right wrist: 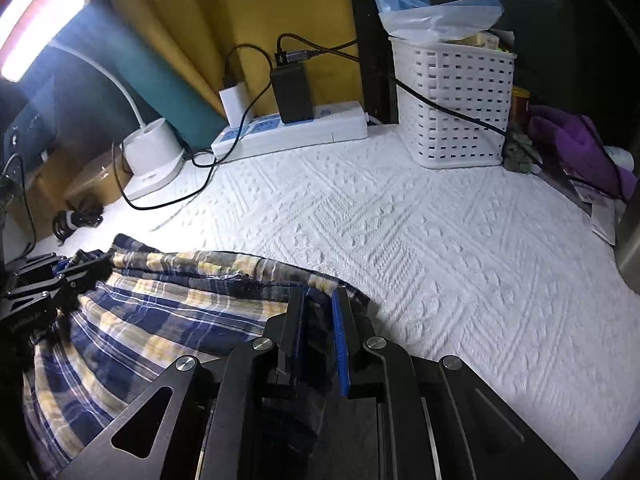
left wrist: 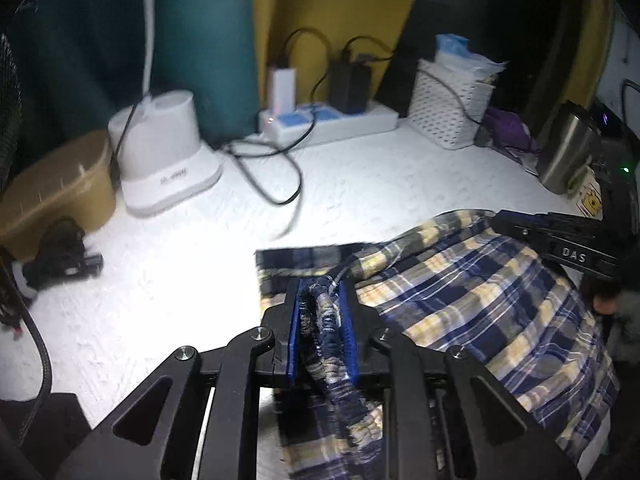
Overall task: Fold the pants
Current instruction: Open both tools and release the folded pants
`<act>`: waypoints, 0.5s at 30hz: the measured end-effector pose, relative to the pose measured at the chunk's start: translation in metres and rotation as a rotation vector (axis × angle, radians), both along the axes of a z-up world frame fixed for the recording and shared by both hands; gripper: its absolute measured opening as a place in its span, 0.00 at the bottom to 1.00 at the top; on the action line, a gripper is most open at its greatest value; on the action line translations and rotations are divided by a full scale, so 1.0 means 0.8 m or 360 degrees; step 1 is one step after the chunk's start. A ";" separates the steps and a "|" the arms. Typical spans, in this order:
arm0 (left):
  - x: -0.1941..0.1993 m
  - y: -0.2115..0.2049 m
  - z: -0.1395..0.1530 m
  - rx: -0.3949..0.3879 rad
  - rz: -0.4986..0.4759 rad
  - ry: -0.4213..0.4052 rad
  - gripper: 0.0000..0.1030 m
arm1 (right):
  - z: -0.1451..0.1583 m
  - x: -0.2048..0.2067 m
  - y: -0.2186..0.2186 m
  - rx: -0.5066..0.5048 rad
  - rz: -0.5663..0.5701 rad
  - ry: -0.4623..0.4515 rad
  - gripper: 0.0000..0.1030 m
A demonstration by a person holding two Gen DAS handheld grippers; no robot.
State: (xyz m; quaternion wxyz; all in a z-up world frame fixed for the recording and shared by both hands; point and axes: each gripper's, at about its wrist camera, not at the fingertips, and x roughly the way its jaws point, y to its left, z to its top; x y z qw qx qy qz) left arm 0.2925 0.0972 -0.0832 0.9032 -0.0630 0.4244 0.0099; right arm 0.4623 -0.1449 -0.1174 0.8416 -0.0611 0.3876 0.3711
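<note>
On the near part of the white textured table (right wrist: 420,240), the plaid pants (left wrist: 480,300) lie bunched, stretched between the two tools. The left gripper (left wrist: 320,320) has its blue-padded jaws pinching a thick gathered band of the cloth, likely the waistband or a rolled hem, which spills down past the jaws. The right gripper (right wrist: 318,328) has its jaws pressed nearly together on a dark fold of the same cloth at the pants' right end.

I judge the fabric thin, light and limp: it sags between the two holds and wrinkles freely, so it will drape rather than keep any shape, and a loose layer could slip out of a shallow pinch. The gathered band is the sturdier place to hold, being several layers thick; a grip at matching corners or along one edge should keep the fold even.

Far across the table stand a white lamp base (left wrist: 164,152), a power strip (right wrist: 288,132) with chargers and trailing cables, and a white basket (right wrist: 452,108), all well apart from the cloth.
</note>
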 end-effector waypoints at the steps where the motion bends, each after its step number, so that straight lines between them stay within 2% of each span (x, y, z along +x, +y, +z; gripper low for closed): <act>1: 0.000 0.003 -0.002 -0.0015 0.0007 0.0003 0.22 | 0.000 0.000 0.000 -0.0005 0.0000 -0.0004 0.14; 3: -0.002 0.004 -0.001 -0.0008 0.0013 -0.0004 0.25 | 0.002 0.000 -0.001 -0.0009 -0.0006 -0.0003 0.15; 5: -0.004 0.009 0.006 -0.0039 0.0036 -0.0017 0.27 | 0.004 -0.001 -0.004 -0.0037 -0.0048 -0.0023 0.27; 6: -0.006 0.012 0.011 -0.0056 0.0047 -0.0031 0.29 | 0.006 -0.001 -0.009 -0.0051 -0.0087 -0.0039 0.43; 7: -0.008 0.014 0.016 -0.0060 0.0065 -0.0047 0.34 | 0.007 -0.001 -0.013 -0.0052 -0.0117 -0.0043 0.55; 10: -0.020 0.022 0.033 0.0038 0.0175 -0.0117 0.34 | 0.015 -0.004 -0.032 -0.0024 -0.0170 -0.0027 0.57; 14: -0.042 0.045 0.057 -0.0052 0.0259 -0.0168 0.36 | 0.026 -0.023 -0.052 -0.0028 -0.0187 -0.0055 0.57; 15: -0.050 0.044 0.063 -0.0039 0.0257 -0.0184 0.44 | 0.027 -0.029 -0.056 -0.0025 -0.0185 -0.0054 0.57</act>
